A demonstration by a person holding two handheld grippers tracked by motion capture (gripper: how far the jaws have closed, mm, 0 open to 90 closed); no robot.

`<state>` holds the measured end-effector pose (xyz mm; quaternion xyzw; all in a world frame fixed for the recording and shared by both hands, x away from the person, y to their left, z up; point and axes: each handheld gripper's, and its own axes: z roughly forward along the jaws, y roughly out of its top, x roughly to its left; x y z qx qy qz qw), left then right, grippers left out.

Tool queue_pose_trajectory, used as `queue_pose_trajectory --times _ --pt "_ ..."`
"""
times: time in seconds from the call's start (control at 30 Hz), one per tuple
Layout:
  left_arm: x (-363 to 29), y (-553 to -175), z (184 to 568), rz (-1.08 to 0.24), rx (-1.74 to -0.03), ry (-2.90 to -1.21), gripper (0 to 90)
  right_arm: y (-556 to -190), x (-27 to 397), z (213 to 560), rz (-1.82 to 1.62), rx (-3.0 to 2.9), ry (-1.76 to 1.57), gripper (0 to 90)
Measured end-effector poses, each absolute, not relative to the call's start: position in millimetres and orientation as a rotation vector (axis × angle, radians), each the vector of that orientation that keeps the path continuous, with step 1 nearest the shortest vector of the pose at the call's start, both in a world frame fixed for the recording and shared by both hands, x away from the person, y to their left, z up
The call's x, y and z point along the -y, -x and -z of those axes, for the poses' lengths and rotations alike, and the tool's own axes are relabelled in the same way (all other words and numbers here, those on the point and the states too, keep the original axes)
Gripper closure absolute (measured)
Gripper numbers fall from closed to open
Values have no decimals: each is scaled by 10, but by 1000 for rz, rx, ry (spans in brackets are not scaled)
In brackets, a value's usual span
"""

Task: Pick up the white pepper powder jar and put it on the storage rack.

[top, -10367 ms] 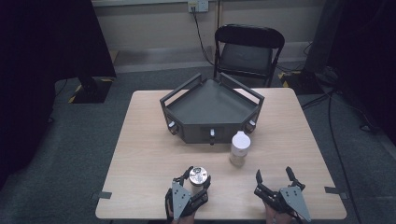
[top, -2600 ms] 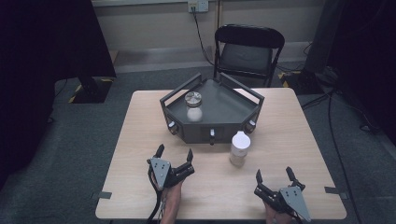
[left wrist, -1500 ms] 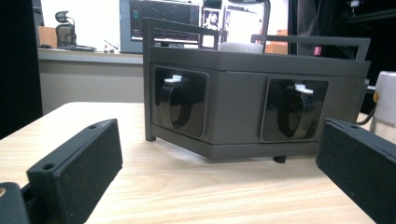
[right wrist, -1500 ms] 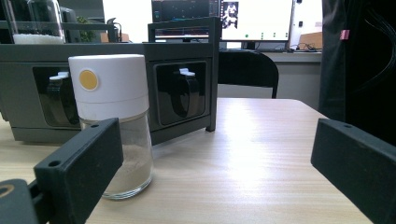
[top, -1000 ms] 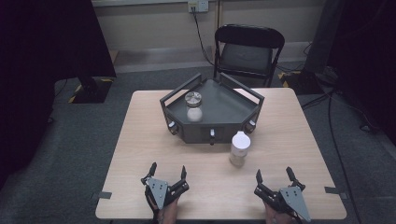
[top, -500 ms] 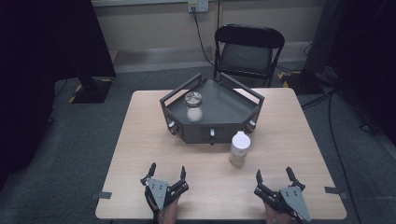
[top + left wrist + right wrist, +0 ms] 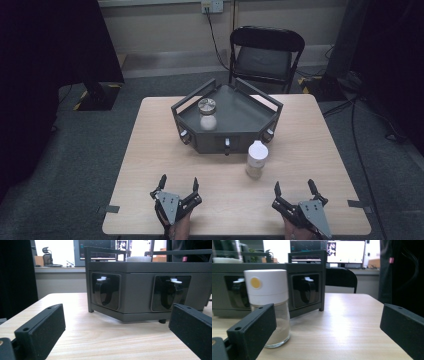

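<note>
Left gripper [image 7: 179, 186] and right gripper [image 7: 295, 189] rest at the near edge of the wooden table [image 7: 150, 150], well apart from each other, each with its jaws spread wide and nothing between them. Ahead of the right gripper, upright on the tabletop, stands a white-capped glass jar [image 7: 256, 159], just in front of the dark tray [image 7: 260, 115]; in the right gripper view the jar [image 7: 267, 307] appears beside the left jaw. A second jar with a metal lid [image 7: 207, 113] stands inside the tray toward its left rear, and a black folding chair [image 7: 265, 55] stands beyond the table.
</note>
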<state>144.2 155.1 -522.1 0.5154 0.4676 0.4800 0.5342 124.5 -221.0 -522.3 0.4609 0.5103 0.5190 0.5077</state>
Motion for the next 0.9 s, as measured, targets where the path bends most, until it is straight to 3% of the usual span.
queue_pose_trajectory --times 0.9 --pt "-1566 -1448 5213 -1135 -1111 -1235 7 -1660 2029 4783 -1374 -1301 -994 0"
